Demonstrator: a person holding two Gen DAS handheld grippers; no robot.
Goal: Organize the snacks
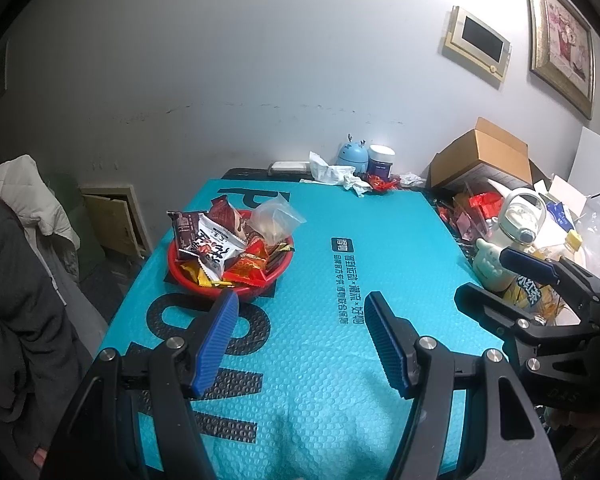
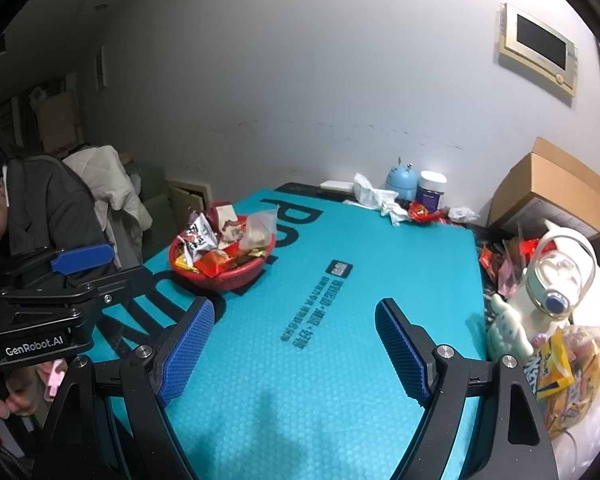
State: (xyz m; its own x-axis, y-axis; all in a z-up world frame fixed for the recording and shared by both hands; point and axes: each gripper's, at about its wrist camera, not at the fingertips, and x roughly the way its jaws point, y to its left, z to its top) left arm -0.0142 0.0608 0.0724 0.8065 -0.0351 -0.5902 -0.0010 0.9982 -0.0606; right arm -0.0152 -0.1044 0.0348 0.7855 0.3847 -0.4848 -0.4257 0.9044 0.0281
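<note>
Fingers first: the left gripper (image 1: 300, 338) stands wide apart and empty above the teal mat (image 1: 320, 360), and the right gripper (image 2: 296, 346) is spread just as wide, holding nothing. The snacks (image 1: 220, 250) sit heaped in a red basket (image 1: 236, 290) at about ten o'clock from both. The packets look light, crinkly and slippery; I judge a pinch on a sealed edge safest, since squeezing the middle could crush what is inside.

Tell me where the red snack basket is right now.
The red snack basket sits on the teal mat, far left in both wrist views, just beyond the left tool, piled with wrapped snacks.
</note>
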